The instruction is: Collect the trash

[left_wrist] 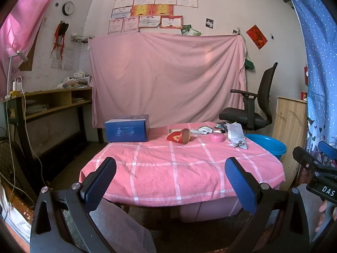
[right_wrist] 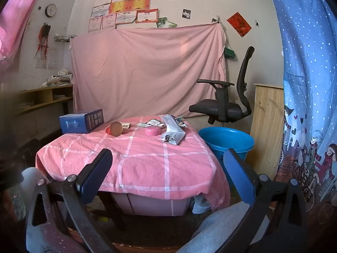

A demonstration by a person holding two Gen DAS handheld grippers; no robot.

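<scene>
A small table under a pink checked cloth (left_wrist: pixel 179 168) (right_wrist: pixel 130 164) holds litter at its far end: a tipped red paper cup (left_wrist: pixel 179 136) (right_wrist: pixel 114 129), a crumpled silver wrapper (left_wrist: pixel 237 136) (right_wrist: pixel 172 132), small packets (left_wrist: pixel 205 129) (right_wrist: pixel 152 123), a pink round lid (left_wrist: pixel 217 137) (right_wrist: pixel 153 131) and a blue box (left_wrist: pixel 127 128) (right_wrist: pixel 82 121). A blue plastic bucket (left_wrist: pixel 267 145) (right_wrist: pixel 226 141) stands on the floor right of the table. My left gripper (left_wrist: pixel 170 169) and right gripper (right_wrist: pixel 168 164) hang open before the table's near edge, nothing between their fingers.
A black office chair (left_wrist: pixel 250 107) (right_wrist: pixel 227 99) stands behind the bucket, a wooden board (right_wrist: pixel 267 124) leans at the right. A pink sheet (left_wrist: pixel 168 76) covers the back wall. A wooden shelf desk (left_wrist: pixel 52 101) runs along the left. My knees (left_wrist: pixel 118 227) (right_wrist: pixel 214 227) sit below.
</scene>
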